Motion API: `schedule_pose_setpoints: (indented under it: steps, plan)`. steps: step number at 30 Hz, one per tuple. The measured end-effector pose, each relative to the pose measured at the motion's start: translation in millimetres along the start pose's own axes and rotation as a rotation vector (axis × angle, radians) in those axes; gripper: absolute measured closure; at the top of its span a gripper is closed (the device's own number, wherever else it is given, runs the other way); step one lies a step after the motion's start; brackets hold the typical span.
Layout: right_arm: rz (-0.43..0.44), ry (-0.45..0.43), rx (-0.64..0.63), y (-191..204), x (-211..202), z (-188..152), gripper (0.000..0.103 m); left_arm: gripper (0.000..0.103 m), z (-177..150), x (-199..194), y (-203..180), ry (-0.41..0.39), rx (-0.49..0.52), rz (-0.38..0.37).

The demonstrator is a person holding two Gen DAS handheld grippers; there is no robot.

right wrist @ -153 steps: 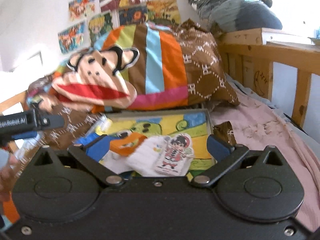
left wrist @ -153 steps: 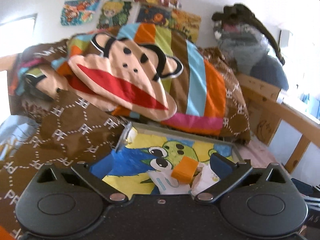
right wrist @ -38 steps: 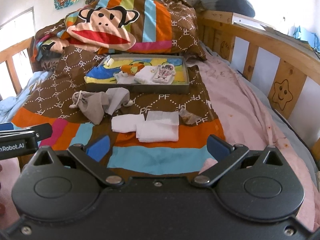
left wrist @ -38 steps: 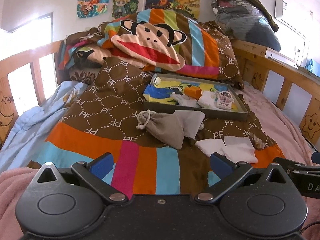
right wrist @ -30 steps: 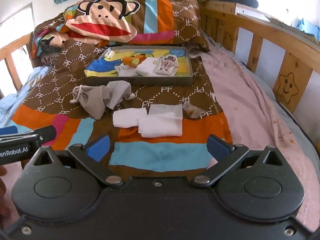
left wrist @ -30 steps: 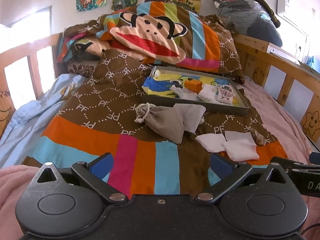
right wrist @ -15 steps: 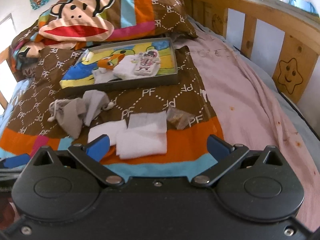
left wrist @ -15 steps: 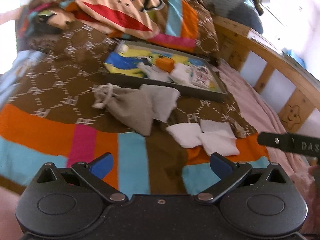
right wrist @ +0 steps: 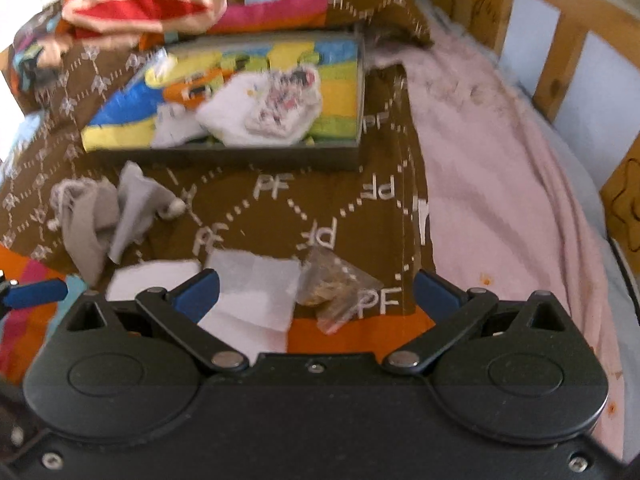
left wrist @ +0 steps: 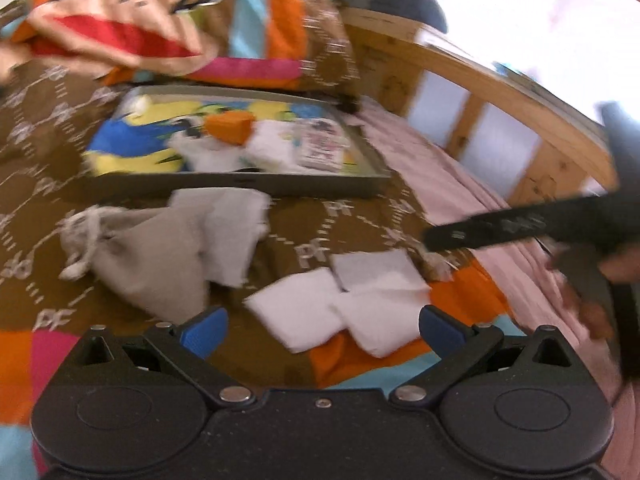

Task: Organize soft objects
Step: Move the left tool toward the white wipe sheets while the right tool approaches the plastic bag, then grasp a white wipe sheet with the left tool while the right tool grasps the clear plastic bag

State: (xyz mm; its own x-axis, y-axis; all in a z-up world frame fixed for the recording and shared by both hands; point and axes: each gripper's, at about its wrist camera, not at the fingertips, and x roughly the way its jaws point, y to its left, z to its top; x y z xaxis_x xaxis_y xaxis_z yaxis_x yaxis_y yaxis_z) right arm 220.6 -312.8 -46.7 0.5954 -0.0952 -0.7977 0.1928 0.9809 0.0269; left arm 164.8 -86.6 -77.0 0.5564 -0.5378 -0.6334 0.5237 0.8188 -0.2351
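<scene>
Both views are motion-blurred. Two white folded cloths (left wrist: 340, 308) (right wrist: 248, 300) lie on the striped blanket, overlapping. My left gripper (left wrist: 322, 328) hangs open just over their near edge, holding nothing. My right gripper (right wrist: 316, 290) is also open and empty, above the cloths and a small clear packet (right wrist: 332, 288) with brownish contents. A grey drawstring bag (left wrist: 152, 256) (right wrist: 96, 216) lies to the left. Behind it stands a shallow grey tray (left wrist: 240, 180) (right wrist: 224, 154) holding an orange item (left wrist: 230, 126) and white soft pieces. The right gripper's finger (left wrist: 520, 228) shows at the right of the left wrist view.
A monkey-face pillow (left wrist: 120, 28) is heaped behind the tray. The wooden bed rail (left wrist: 480, 80) (right wrist: 560, 20) runs along the right, with a pink sheet (right wrist: 500, 200) beside the blanket. A hand (left wrist: 592, 280) grips the right tool. The left gripper's blue fingertip (right wrist: 36, 292) shows at the left edge.
Both grippers have moved forward and down toward the white cloths, which now sit right at the fingertips. Both stay open. The objects on the blanket have not moved.
</scene>
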Motion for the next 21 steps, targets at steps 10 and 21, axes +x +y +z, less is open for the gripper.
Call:
schedule_pose_setpoints:
  steps: [10,21]
  plan:
    - [0.088,0.085,0.123,-30,38,-20,0.029,0.019,-4,45,-20,0.141,-0.084,-0.149]
    - [0.102,0.080,0.154,-35,52,-22,0.052,0.039,-5,69,-9,0.155,-0.304,-0.095]
